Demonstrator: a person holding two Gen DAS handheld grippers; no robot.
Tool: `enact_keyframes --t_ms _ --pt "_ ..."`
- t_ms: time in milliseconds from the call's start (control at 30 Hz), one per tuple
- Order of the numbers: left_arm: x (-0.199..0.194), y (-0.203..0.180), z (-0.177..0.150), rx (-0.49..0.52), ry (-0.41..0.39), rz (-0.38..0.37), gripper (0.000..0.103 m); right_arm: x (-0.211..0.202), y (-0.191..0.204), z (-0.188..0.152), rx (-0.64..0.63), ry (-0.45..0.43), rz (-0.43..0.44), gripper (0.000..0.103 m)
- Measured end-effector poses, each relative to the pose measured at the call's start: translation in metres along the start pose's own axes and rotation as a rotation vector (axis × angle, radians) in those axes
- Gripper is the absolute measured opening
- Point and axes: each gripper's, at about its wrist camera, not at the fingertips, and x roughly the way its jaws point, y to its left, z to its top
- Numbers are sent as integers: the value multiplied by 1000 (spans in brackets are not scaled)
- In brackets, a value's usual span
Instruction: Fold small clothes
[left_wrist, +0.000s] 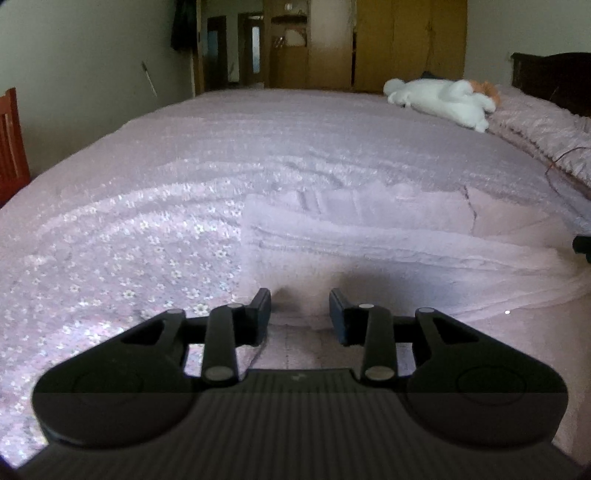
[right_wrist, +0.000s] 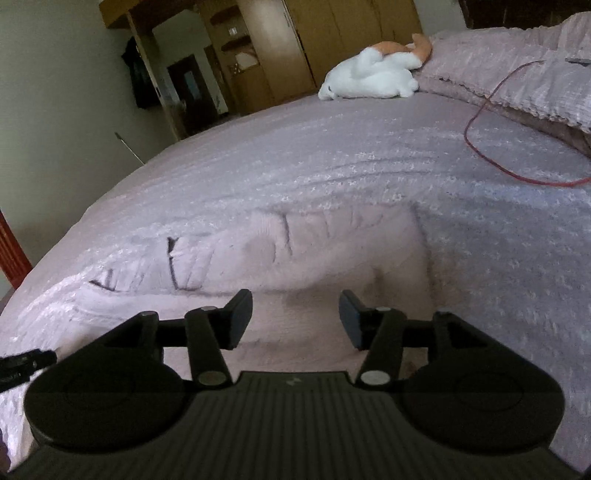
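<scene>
A pale pink garment (left_wrist: 369, 236) lies flat on the bed, its fabric close in colour to the bedspread. In the right wrist view the same garment (right_wrist: 314, 251) spreads out ahead of the fingers, with dark-edged creases at its left side. My left gripper (left_wrist: 300, 295) is open just above the garment's near left part, nothing between its fingers. My right gripper (right_wrist: 295, 295) is open too, low over the garment's near edge and holding nothing. A black piece of the other gripper shows at the frame edges (left_wrist: 583, 247) (right_wrist: 22, 363).
The bed (left_wrist: 184, 166) carries a pink flowered bedspread. A white and orange plush toy (left_wrist: 443, 98) (right_wrist: 373, 75) lies at the far side beside pillows (right_wrist: 517, 74). A red cable (right_wrist: 480, 136) trails across the bed on the right. A red chair (left_wrist: 11, 140) stands left; wardrobes (left_wrist: 406, 40) at the back.
</scene>
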Motion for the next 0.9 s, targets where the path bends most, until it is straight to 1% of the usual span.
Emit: enact_keyframes --t_ms 33,67,100,167,233,267,300,333,367,400,467,500,533,567,667,733,767,800,833,867,900 --pt "2 0 1 -1 -1 1 37 5 -4 8 0 -8 -28 60" --pt "3 0 2 0 -5 2 37 9 -8 15 3 -6 -61 63" --pt "4 0 3 5 -11 4 37 16 -12 21 7 16 -92 66" --pt "9 1 5 13 -13 11 37 30 -19 28 3 77 -105 66" --pt "17 0 7 15 0 21 37 45 -23 26 -17 145 -105 66" --pt "21 1 8 11 8 26 37 50 -23 22 -28 169 -104 59" --pt "25 1 7 7 15 30 37 50 -21 19 -50 161 -102 28" --pt "29 1 6 2 22 32 37 48 -16 16 -96 157 -73 10" --pt "31 2 5 -4 28 33 37 44 -12 14 -117 142 -57 10" --pt "33 2 3 -11 31 34 37 38 -7 13 -146 107 -65 9" --pt "35 2 0 -20 24 39 38 27 4 9 -230 5 -118 9" --pt "37 2 -1 -19 21 43 38 25 8 7 -264 -31 -142 9" --pt "38 0 -2 -18 19 49 38 28 10 5 -283 -40 -155 9" --pt "38 -2 -2 -19 18 58 38 33 11 4 -293 -24 -160 9" --pt "40 -6 -2 -19 16 80 39 58 3 -9 -294 47 -174 11" --pt "41 -7 -2 -7 15 85 39 56 -2 -14 -265 16 -160 13" --pt "41 -8 -2 -1 16 84 39 54 -3 -13 -244 18 -154 18" --pt "40 -7 -1 4 19 82 39 53 -4 -10 -218 25 -145 28" --pt "39 -7 0 7 24 81 39 49 -7 -7 -184 36 -137 33" --pt "37 -7 1 7 31 80 39 45 -8 -4 -159 43 -125 41" --pt "34 -7 3 6 39 78 39 41 -12 -1 -131 44 -110 45"
